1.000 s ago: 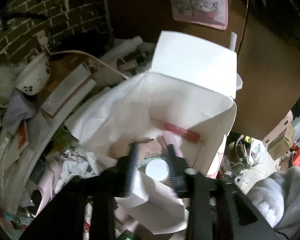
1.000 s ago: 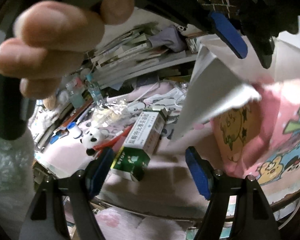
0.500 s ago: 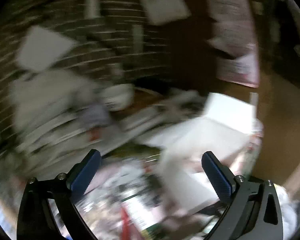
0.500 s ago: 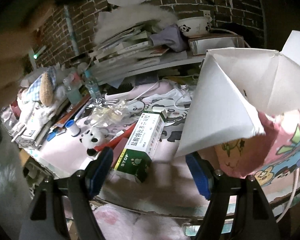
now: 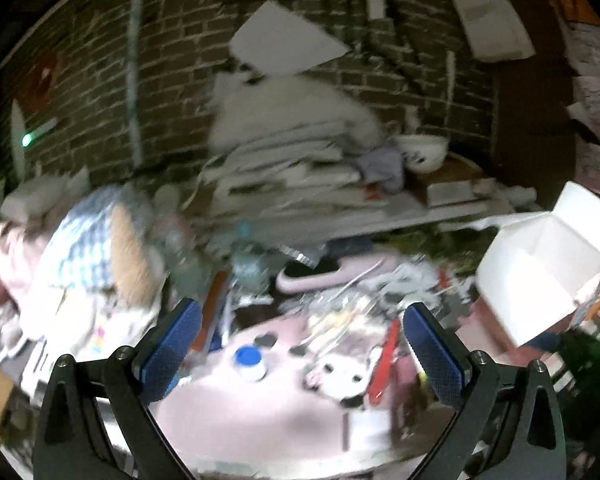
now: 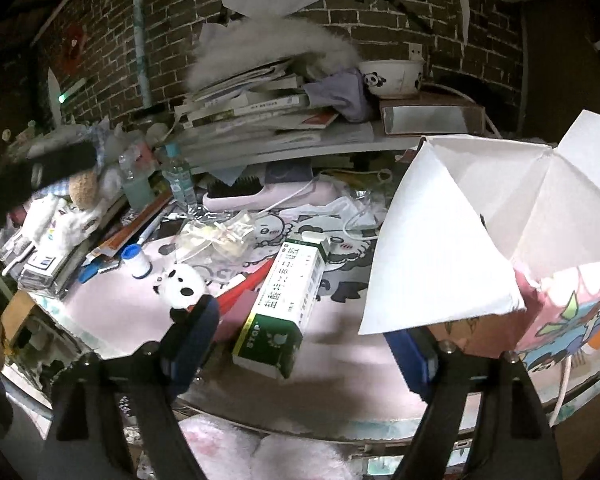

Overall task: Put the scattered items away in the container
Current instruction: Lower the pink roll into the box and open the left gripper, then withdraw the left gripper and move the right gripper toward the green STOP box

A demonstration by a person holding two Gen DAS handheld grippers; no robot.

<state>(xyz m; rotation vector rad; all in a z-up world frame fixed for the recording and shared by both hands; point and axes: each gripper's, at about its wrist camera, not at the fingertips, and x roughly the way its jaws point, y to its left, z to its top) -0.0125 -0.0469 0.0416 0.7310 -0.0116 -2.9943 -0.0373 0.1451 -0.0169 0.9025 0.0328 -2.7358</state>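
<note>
The container, a pink cartoon bag lined with white paper (image 6: 452, 236), stands at the right of the pink table mat (image 6: 112, 308); the blurred left wrist view shows it at its right edge (image 5: 540, 280). Scattered on the mat lie a green-and-white medicine box (image 6: 288, 292), a panda toy (image 6: 182, 284), a red pen (image 6: 246, 285) and a small blue-capped bottle (image 6: 138, 261). My right gripper (image 6: 304, 344) hovers low over the box's near end, its jaws opening and touching nothing. My left gripper (image 5: 304, 348) is open wide and empty above the bottle (image 5: 251, 362) and panda (image 5: 340, 378).
A pink hairbrush (image 6: 268, 196), crumpled clear plastic (image 6: 220, 236) and white cables lie behind the box. Stacked books (image 6: 260, 112) and a panda bowl (image 6: 392, 76) fill the shelf by the brick wall. Water bottles (image 6: 178, 178) and plush clutter crowd the left.
My left gripper let go of a white round jar inside the container, opened wide and swung left toward the table. The right jaws widened slightly, and the hand left the right view.
</note>
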